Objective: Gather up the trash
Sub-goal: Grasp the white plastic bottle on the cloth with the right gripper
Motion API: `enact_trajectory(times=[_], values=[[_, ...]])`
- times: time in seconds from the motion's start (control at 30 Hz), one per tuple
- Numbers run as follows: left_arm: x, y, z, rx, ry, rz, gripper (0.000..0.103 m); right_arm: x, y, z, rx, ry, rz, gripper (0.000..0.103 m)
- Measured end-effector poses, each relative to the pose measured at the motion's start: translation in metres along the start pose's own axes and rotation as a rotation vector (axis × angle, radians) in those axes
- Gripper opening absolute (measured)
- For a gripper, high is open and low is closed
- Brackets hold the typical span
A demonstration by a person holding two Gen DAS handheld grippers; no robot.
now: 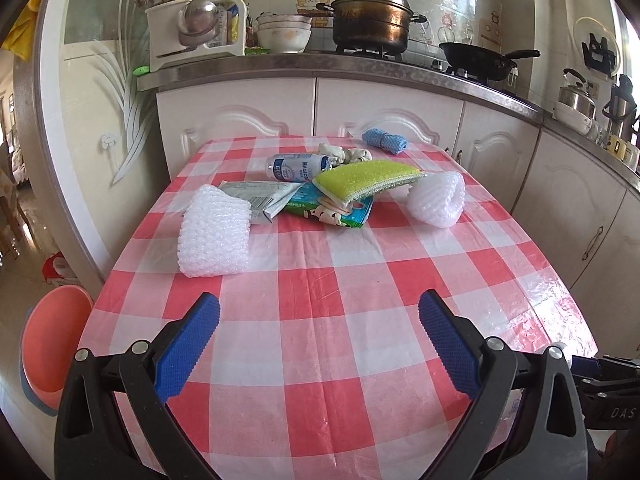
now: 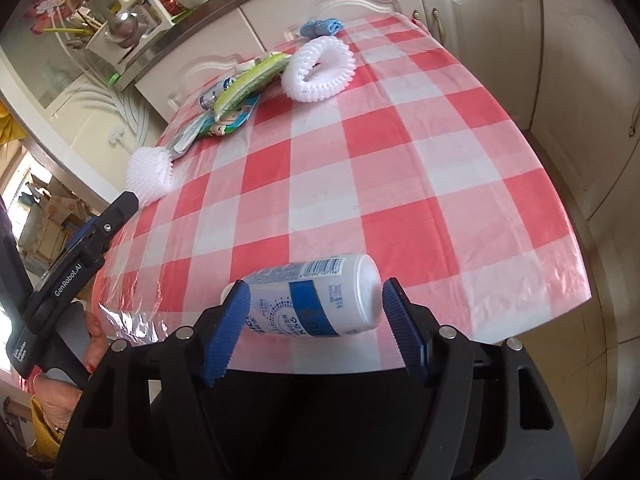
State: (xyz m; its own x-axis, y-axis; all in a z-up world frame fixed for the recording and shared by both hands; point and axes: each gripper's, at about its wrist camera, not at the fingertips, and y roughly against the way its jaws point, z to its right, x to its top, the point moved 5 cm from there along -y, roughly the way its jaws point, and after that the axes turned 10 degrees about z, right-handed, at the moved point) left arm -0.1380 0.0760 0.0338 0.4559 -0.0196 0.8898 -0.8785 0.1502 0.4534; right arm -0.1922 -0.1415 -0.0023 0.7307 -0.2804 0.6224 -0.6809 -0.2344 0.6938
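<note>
While the right gripper (image 2: 314, 304) stands at the near edge of the red-and-white checked bench (image 2: 400, 184), a white plastic bottle with a blue label (image 2: 316, 294) lies on its side between the blue pads. Left pad touches the bottle; right pad shows a slight gap, so no firm grip yet. Left gripper (image 1: 319, 320) hovers wide apart, holding nothing. Far on the bench: green sponge (image 1: 368, 176), second bottle (image 1: 296, 166), white foam nets (image 1: 214, 234).

Orange basin (image 1: 52, 352) cut off at frame edge; bottle (image 2: 316, 296) cap end hidden (behind tongs).
</note>
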Motion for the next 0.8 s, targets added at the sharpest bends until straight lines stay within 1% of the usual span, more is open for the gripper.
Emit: enact_trajectory(times=[0.2, 0.3, 0.37, 0.4, 0.5, 0.63, 0.7, 0.73, 0.8], values=[[-0.007, -0.011, -0.008, 0.007, 0.016, -0.031, 0.098, 0.002, -0.009, -0.013, 0.027, 0.063, -0.001, 0.069], [-0.01, -0.016, -0.01, 0.003, 0.025, -0.042, 0.098, 0.003, -0.012, -0.016, 0.042, 0.069, 0.0, 0.069], [-0.012, -0.019, -0.01, -0.002, 0.026, -0.048, 0.098, 0.002, -0.018, -0.018, 0.055, 0.075, -0.016, 0.077], [-0.013, -0.02, -0.01, -0.004, 0.026, -0.052, 0.098, 0.001, -0.021, -0.02, 0.057, 0.081, -0.02, 0.078], [-0.016, -0.023, -0.008, -0.024, 0.025, -0.065, 0.098, 0.004, -0.026, -0.025, 0.059, 0.107, -0.003, 0.078], [-0.017, -0.027, -0.009, -0.024, 0.024, -0.067, 0.098, 0.01, -0.032, -0.029, 0.062, 0.125, 0.013, 0.078], [-0.017, -0.029, -0.011, -0.021, 0.029, -0.07, 0.098, 0.01, -0.035, -0.029, 0.066, 0.123, 0.015, 0.08], [-0.017, -0.029, -0.012, -0.02, 0.03, -0.071, 0.098, 0.01, -0.037, -0.029, 0.067, 0.119, 0.011, 0.082], [-0.017, -0.031, -0.015, -0.016, 0.032, -0.072, 0.098, 0.012, -0.041, -0.028, 0.073, 0.113, 0.011, 0.083]])
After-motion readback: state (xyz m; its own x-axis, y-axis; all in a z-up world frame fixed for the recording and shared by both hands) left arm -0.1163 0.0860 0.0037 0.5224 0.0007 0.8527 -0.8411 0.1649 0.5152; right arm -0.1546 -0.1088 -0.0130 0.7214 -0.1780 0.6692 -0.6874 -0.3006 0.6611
